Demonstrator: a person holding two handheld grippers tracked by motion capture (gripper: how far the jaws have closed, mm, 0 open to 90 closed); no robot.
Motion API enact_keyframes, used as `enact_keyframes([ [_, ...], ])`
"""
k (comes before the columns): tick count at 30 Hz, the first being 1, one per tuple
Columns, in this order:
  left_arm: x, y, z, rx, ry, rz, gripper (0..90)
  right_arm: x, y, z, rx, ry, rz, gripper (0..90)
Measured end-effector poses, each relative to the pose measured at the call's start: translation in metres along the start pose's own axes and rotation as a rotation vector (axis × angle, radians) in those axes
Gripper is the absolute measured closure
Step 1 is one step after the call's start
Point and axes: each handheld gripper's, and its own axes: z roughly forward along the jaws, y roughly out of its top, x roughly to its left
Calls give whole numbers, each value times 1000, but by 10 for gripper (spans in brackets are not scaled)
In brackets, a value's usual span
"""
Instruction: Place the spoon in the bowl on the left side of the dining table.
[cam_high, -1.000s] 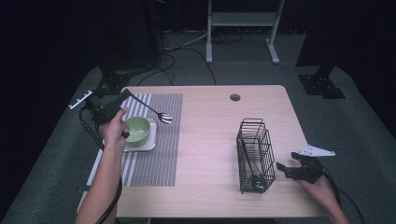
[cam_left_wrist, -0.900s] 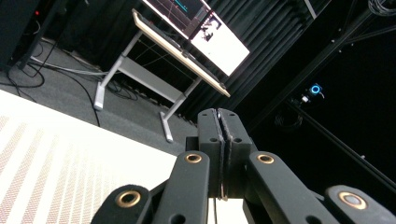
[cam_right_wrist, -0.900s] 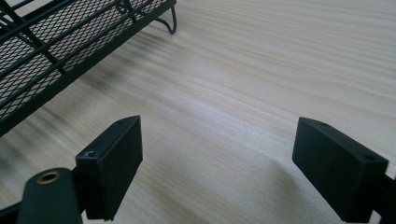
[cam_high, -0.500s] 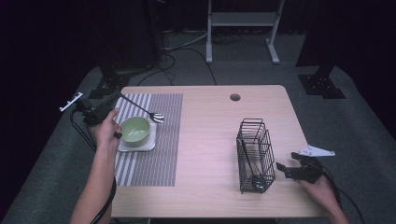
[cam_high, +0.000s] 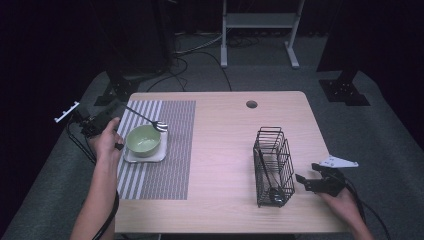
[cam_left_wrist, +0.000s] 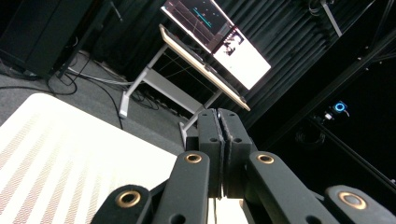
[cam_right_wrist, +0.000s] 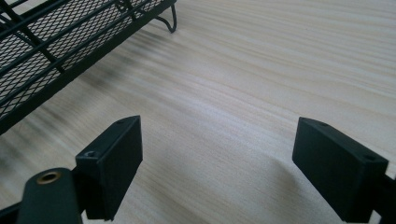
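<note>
High view: wooden table (cam_high: 220, 150) on grey carpet (cam_high: 380, 125), dark room.

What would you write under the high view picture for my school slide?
Left tool holds a fork over a green bowl; the open right tool waits beside a wire basket.

We see the mat (cam_high: 160, 150) on the left part of the table (cam_high: 225, 150), with the plate (cam_high: 145, 156) on it and the bowl (cam_high: 143, 140) on the plate. A fork (cam_high: 147, 120) slants above the bowl's far rim, its handle toward the left gripper (cam_high: 107, 116) at the table's left edge. The rack (cam_high: 272, 165) stands well apart to the right, with the right gripper (cam_high: 300, 178) just right of it.
</note>
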Motion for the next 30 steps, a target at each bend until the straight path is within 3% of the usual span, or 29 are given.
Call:
enact_keyframes([
  [30,38,7,-26,-55,101,-32,890,0,0,0,3,-1,2,149],
])
